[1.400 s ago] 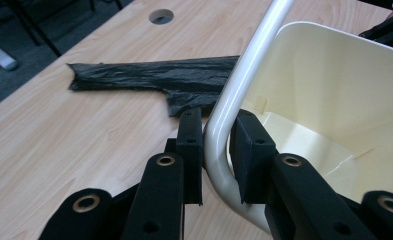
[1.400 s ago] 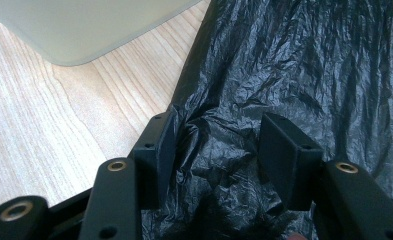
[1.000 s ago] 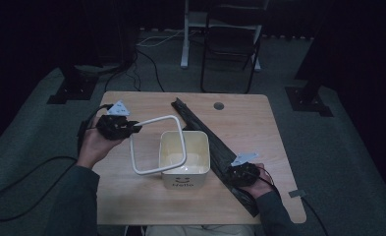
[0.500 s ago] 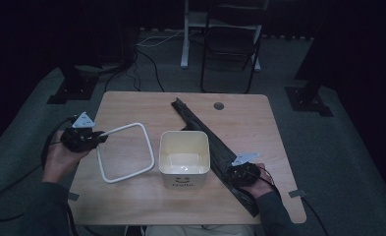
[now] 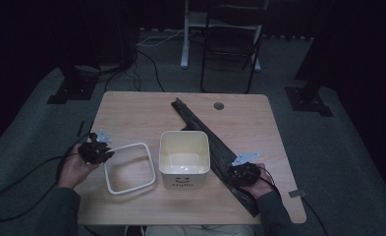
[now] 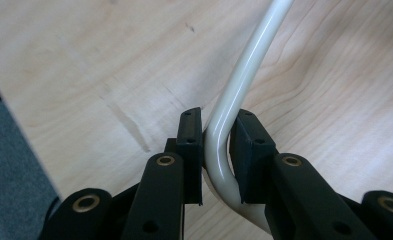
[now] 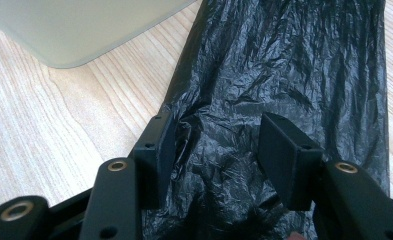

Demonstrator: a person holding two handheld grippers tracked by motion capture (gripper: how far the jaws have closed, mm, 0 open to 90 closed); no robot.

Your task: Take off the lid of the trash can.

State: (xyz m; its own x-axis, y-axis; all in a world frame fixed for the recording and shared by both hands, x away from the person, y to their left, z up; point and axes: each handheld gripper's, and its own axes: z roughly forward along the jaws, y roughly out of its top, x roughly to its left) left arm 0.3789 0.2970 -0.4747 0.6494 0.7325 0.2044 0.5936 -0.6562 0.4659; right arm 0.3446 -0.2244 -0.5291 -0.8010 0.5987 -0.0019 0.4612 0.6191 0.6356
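Moved down from above the bin (image 5: 184, 156), the white rim frame (image 5: 129, 167) now lies on the bench (image 5: 146, 110) at lower left, clenched by the left hand-held gripper (image 5: 102, 153). Right hand-held gripper (image 5: 235, 173) straddles the black bag (image 5: 211, 139), jaws apart.

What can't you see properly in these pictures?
- Bin: its bottom is too dim to make out in the high view; the right gripper view's top edge cuts off all but a corner.
- White ring frame: the left gripper's jaws hide its bend in the left gripper view.
- Black bin bag: whether the right gripper pinches it; its lower end is hidden behind the hand in the high view.
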